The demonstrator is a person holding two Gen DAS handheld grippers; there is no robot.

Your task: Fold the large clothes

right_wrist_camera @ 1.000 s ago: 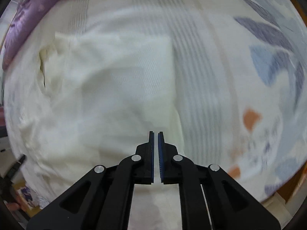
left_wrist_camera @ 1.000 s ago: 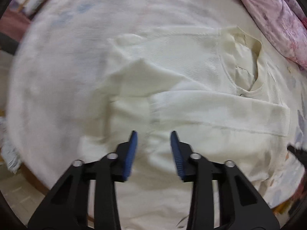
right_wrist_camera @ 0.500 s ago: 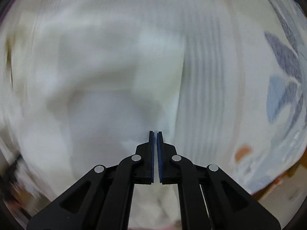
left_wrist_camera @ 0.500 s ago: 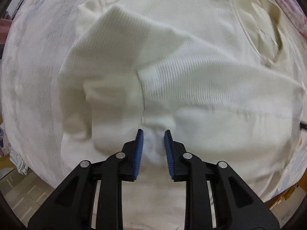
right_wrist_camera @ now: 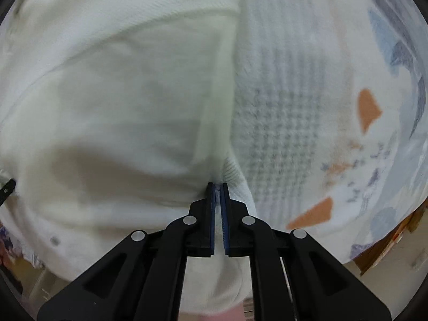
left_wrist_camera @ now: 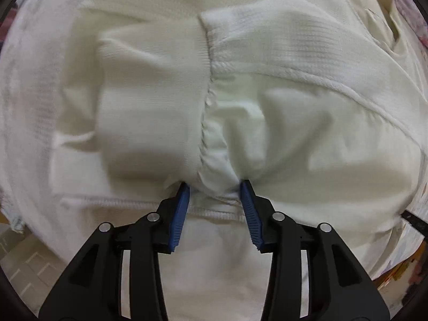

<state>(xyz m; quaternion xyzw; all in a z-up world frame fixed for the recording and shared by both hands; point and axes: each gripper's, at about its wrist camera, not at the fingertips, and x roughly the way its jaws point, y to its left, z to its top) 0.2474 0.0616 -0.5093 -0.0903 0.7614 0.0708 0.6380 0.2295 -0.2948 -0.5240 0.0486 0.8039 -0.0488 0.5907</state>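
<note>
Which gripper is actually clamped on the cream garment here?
The right gripper: its jaws pinch the cream garment at its edge. The left gripper is opening, with bunched cloth only between its jaws.

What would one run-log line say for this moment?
cream knit sweater on bed | left gripper opening, fabric between | right gripper shut on hem

The garment [left_wrist_camera: 281,61] is cream white all over, with a fine ribbed weave; its cuff [left_wrist_camera: 152,91] is the same cream in a smoother knit, and the hem [left_wrist_camera: 214,210] shows a corded edge of that colour. The bedsheet [right_wrist_camera: 294,85] is white with pale grey stripes and a small grey check, and farther right it carries orange patches and blue-grey leaf shapes. Both hand-held grippers, left [left_wrist_camera: 214,187] and right [right_wrist_camera: 218,187], are black with blue ridged pads [left_wrist_camera: 179,214].
</note>
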